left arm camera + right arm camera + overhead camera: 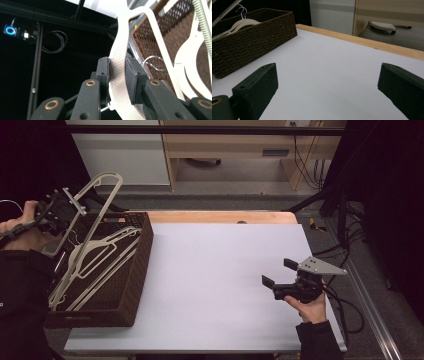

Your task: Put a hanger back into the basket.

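- High view: bench with a pale top and a bare wooden strip along its far edge; most of the surface is free.
- Basket: dark woven, rectangular, at the bench's left edge, running from the near-left corner toward the far-left corner. It serves as the bin for the hangers.
- Hangers in the basket: several cream ones lying flat, stacked lengthwise, wire hooks toward the far end.
- Held hanger: cream, tilted over the basket's far-left corner, upper end in the air beyond the far edge, lower end among the stack. Judged to be either going into or coming out of the basket; which one cannot be told.
- Left gripper: at the bench's left edge, beside the basket. In the left gripper view its fingers are clamped on the flat cream band of the held hanger, pads pressing both faces, a grip that keeps the thin piece from twisting.
- Right gripper: held low over the bench near its right edge, well apart from the basket. Fingers spread wide, nothing between them; apparently idle.
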